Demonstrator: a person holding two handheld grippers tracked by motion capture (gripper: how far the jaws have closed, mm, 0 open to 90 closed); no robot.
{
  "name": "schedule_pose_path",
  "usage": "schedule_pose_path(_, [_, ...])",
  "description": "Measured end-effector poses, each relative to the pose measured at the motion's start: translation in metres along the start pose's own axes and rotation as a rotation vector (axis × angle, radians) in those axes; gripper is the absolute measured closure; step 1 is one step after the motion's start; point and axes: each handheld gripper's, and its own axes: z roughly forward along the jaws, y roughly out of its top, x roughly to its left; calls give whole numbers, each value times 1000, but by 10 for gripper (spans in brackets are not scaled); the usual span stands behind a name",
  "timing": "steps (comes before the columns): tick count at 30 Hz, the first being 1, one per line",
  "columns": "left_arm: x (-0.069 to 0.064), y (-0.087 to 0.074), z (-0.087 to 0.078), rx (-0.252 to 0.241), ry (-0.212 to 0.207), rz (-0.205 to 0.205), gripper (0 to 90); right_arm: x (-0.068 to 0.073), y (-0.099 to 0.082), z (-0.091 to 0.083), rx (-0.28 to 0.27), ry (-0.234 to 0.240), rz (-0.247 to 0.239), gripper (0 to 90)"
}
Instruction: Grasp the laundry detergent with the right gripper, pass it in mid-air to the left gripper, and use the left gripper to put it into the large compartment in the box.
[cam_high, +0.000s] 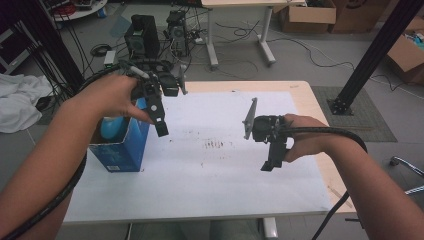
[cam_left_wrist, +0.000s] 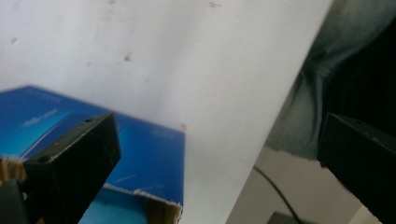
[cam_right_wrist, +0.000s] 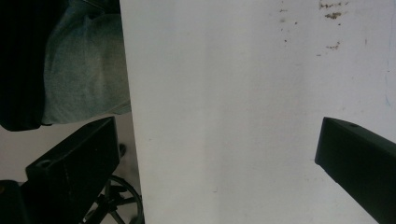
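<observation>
Risk lies with the left hand-held gripper (cam_high: 159, 120), jaws wide and empty just above the open blue box (cam_high: 121, 145) at the tabletop's (cam_high: 225, 190) left edge: a careless descent could tip it off.

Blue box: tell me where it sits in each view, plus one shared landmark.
High view: blue box stands open-topped at the table's left edge, beneath the left gripper.
Left gripper view: lower left, behind the left finger.
Right gripper view: not there.
Shared landmark: white table sheet.
</observation>
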Motion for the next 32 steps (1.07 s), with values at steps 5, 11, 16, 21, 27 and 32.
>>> schedule_pose_path(5, [-9,3,7,11,-26,81,1,0,-3,1,3,2,6,0])
schedule_pose_path(11, [-14,6,14,20,-57,114,1,0,-6,0,4,1,15,0])
schedule_pose_path(16, [-17,8,17,23,-55,132,1,0,-6,1,7,0,14,0])
schedule_pose_path(21, [-19,9,15,21,-54,138,1,0,-4,1,8,1,9,0])
schedule_pose_path(27, [-20,10,14,15,-49,137,1,0,-3,0,4,0,8,0])
schedule_pose_path(32, [-20,11,15,14,-49,141,1,-1,-4,0,4,-2,10,0])
